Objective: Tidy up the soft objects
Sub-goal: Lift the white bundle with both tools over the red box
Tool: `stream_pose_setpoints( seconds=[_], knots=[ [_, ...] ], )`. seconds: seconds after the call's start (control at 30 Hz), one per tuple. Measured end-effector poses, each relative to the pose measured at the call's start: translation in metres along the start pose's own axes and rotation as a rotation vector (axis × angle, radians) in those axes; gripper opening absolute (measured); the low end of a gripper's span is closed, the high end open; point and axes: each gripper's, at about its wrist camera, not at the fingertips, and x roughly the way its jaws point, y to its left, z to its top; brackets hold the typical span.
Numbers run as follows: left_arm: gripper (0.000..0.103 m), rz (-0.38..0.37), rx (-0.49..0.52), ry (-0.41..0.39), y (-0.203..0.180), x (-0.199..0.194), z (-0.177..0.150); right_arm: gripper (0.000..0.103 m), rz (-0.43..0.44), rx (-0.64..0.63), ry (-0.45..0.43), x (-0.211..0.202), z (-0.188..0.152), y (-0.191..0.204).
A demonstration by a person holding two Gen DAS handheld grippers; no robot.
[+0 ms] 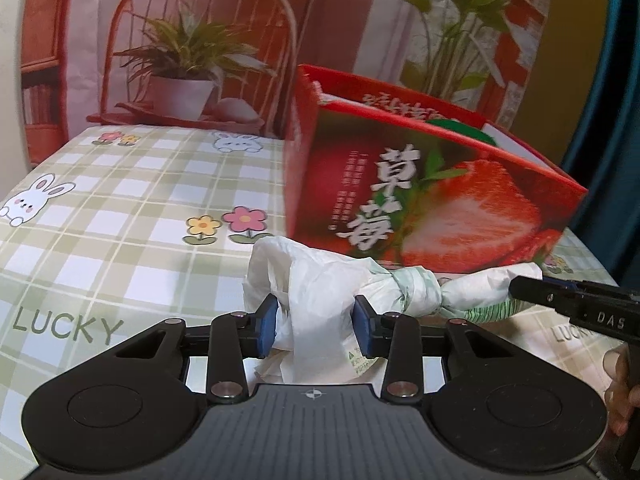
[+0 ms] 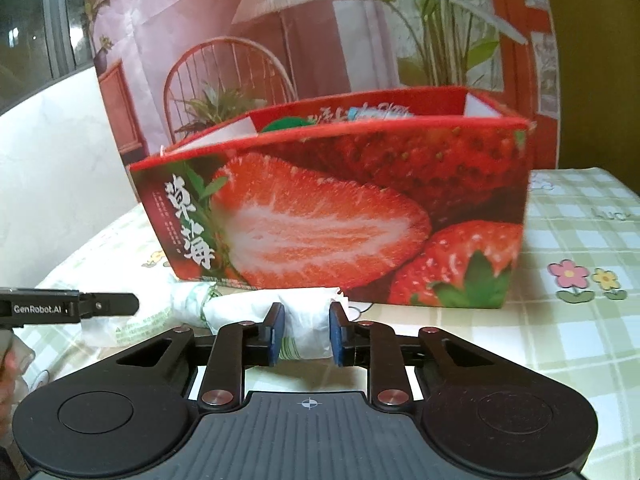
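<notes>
A white and green plastic bag (image 1: 320,280), knotted in the middle, stretches between both grippers in front of the red strawberry box (image 1: 420,200). My left gripper (image 1: 316,324) is shut on the bag's wide end. My right gripper (image 2: 307,334) is shut on the bag's other end (image 2: 308,320), just in front of the box (image 2: 340,208). The right gripper also shows at the right edge of the left wrist view (image 1: 532,286). The left gripper shows at the left edge of the right wrist view (image 2: 120,305). The box is open at the top, with a green thing (image 2: 284,123) inside.
A checked tablecloth (image 1: 120,220) with rabbits, flowers and the word LUCKY covers the table. A printed backdrop (image 1: 192,40) of a chair and plants stands behind. The box stands at the right rear of the table.
</notes>
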Motion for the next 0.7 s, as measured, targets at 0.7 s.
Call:
stream_pose_setpoints(
  seconds=[0.7],
  knots=[
    [0.040,-0.068,0.051,-0.142,-0.030,-0.045,0.022,0.019,-0.015,-0.017,-0.136,-0.067,0.020,-0.002]
  ],
)
